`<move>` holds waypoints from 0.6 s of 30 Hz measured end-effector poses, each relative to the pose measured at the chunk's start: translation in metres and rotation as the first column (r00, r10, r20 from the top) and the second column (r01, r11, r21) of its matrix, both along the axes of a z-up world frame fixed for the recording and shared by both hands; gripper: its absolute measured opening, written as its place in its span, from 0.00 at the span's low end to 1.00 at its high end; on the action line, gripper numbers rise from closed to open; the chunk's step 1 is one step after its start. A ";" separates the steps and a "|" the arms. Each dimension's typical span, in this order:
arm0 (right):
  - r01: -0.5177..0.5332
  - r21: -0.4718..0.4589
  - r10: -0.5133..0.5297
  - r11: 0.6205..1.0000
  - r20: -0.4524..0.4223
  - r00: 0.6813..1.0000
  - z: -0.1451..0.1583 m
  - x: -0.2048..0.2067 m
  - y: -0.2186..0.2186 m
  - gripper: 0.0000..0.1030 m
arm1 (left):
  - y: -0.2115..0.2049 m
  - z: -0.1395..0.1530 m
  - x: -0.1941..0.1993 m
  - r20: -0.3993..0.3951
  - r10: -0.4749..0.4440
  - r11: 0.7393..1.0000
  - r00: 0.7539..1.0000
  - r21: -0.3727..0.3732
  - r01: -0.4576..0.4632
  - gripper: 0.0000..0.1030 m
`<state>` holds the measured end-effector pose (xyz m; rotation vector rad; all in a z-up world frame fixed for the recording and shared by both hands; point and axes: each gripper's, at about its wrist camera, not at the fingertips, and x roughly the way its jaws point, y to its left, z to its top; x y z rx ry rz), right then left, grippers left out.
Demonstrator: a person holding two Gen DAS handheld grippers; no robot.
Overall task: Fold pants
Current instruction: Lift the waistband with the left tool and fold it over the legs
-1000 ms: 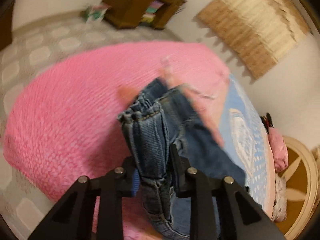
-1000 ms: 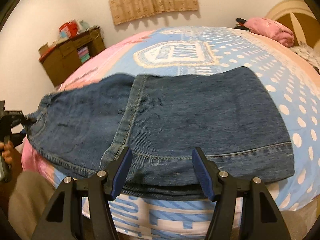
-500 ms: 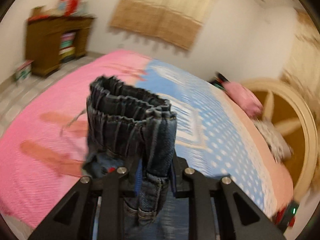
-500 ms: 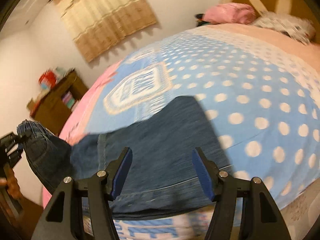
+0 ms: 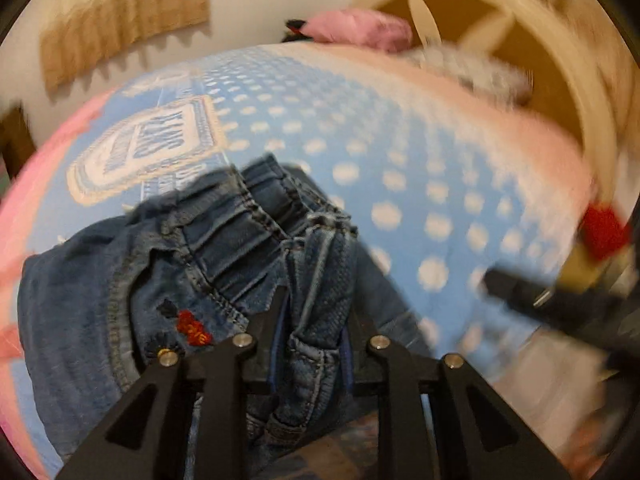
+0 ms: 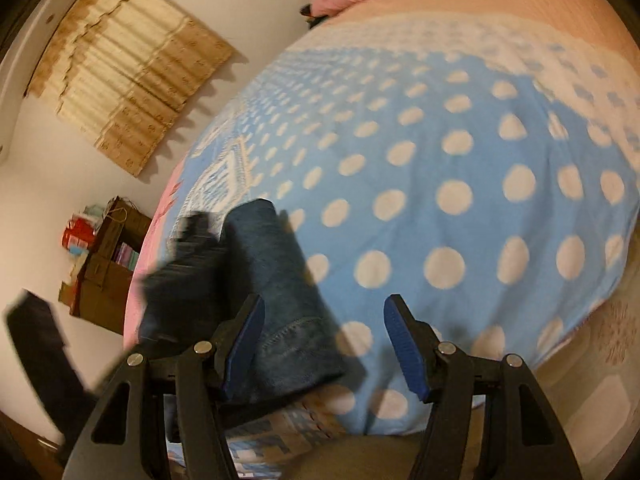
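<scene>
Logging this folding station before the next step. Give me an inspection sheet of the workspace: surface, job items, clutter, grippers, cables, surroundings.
Surface: bed with a blue polka-dot blanket, pink along one side.
Job's things: denim pants bunched on the blanket, elastic waistband up, a red embroidered patch showing; hem end lies near the bed edge.
Clutter: pink cushion and a fuzzy grey-white item at the head end.
Grippers: left gripper shut on a fold of the pants; right gripper open, nothing between its pads, pants beside its left finger.
Cables: nothing seen.
Surroundings: tan curtain, wooden shelf unit, arched headboard.
</scene>
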<state>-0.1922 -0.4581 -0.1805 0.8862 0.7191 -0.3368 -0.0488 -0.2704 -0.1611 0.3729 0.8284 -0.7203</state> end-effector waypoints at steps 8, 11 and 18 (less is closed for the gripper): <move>-0.046 -0.013 0.047 0.999 0.044 0.998 0.013 0.007 -0.004 0.62 | 0.029 0.030 -0.015 -0.053 -0.067 0.994 0.996 -0.089 0.062 0.64; -0.105 -0.022 0.107 0.994 0.071 0.992 0.027 0.019 0.001 0.62 | 0.067 0.044 -0.011 -0.072 0.002 0.989 0.997 -0.148 -0.013 0.67; -0.413 -0.130 0.425 0.902 0.084 0.901 0.060 0.083 0.037 0.62 | 0.163 0.053 0.035 -0.116 0.274 0.945 0.955 -0.152 -0.290 0.71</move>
